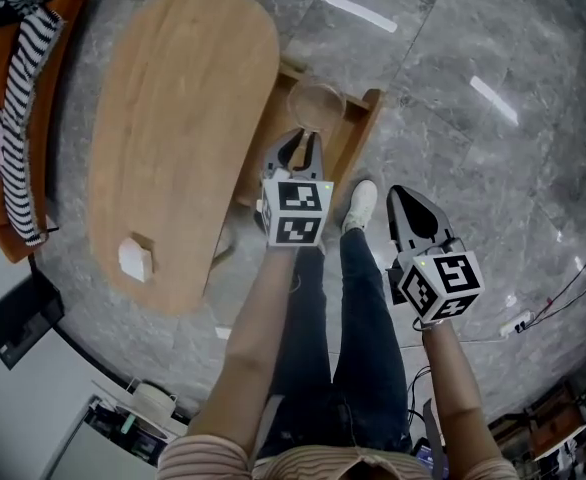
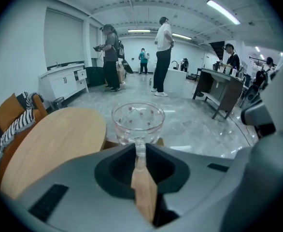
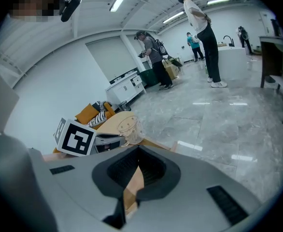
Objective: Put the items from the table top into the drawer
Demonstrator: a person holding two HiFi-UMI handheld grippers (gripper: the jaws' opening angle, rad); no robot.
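Note:
A clear glass cup (image 1: 316, 103) with red dots hangs over the open wooden drawer (image 1: 371, 108) at the right side of the oval wooden table (image 1: 173, 128). My left gripper (image 1: 298, 153) is shut on the cup's handle. In the left gripper view the cup (image 2: 138, 122) stands upright just past the jaws of the left gripper (image 2: 139, 153). My right gripper (image 1: 408, 203) hangs to the right of the drawer, over the floor, shut with nothing in it. From the right gripper (image 3: 136, 151) I see the cup (image 3: 128, 129) ahead. A small white block (image 1: 136, 258) lies on the table's near end.
An orange chair with a striped cloth (image 1: 18, 118) stands left of the table. The person's legs and a white shoe (image 1: 358, 203) are between the two grippers. Cables (image 1: 563, 288) run over the grey floor at the right. Several people (image 2: 163, 57) stand far back in the room.

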